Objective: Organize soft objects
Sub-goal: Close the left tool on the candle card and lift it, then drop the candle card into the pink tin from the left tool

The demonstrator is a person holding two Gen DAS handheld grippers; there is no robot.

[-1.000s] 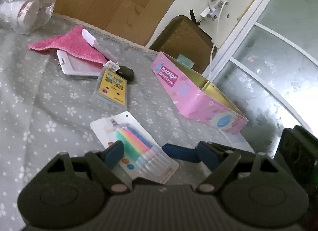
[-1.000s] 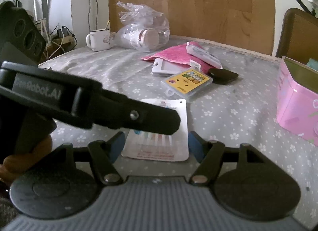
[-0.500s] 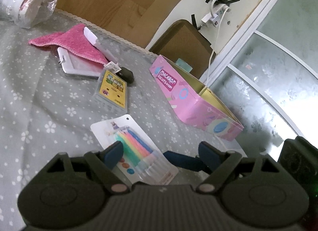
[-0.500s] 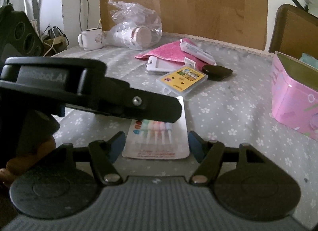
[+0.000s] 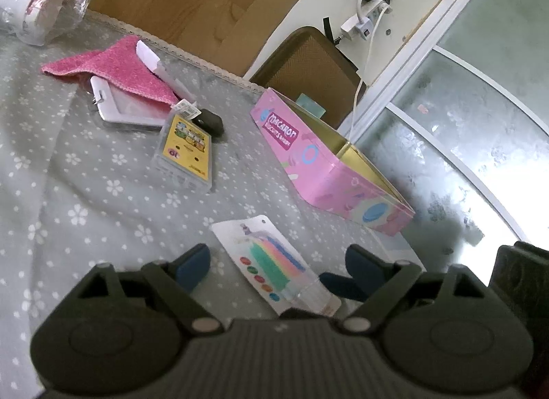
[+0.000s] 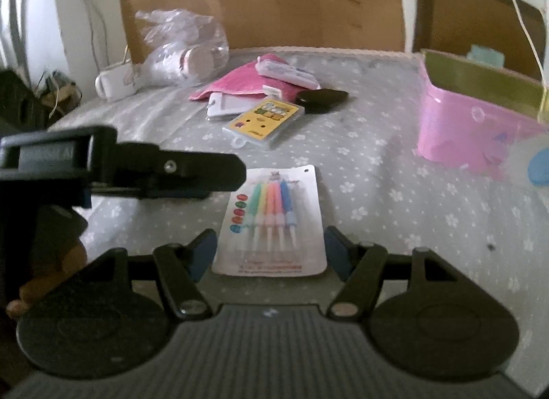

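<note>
Left gripper: I see its jaws opening wide, low over the candle card; the card lies between the blue pads, which do not press on it
Right gripper: I have its jaws set wide and holding nothing; the near end of the card lies flat on the cloth between its two pads, touching neither
Candle card: my landmark; a white card of coloured candles, flat on the tablecloth in front of both grippers
Tablecloth: grey with small white flowers, under the card and everything else
Pink tin: beyond the card and to its right in the left view; open, gold inside, long side turned to the card, well apart from it
Yellow case: a clear case with a yellow picture, beyond the card, between it and the pink cloth
Pink cloth: the soft thing I am after; farther from the card than the yellow case, spread partly over a white tablet
White tablet: pokes out from under the cloth on the side facing the card
White remote: lies on top of the cloth
Black pouch: just beside the yellow case, on its far side from the card
Plastic bag: crumpled and clear, far beyond the card, past the cloth
Mug: white, beside the bag
Chair: brown back, behind the tin, off the table
</note>
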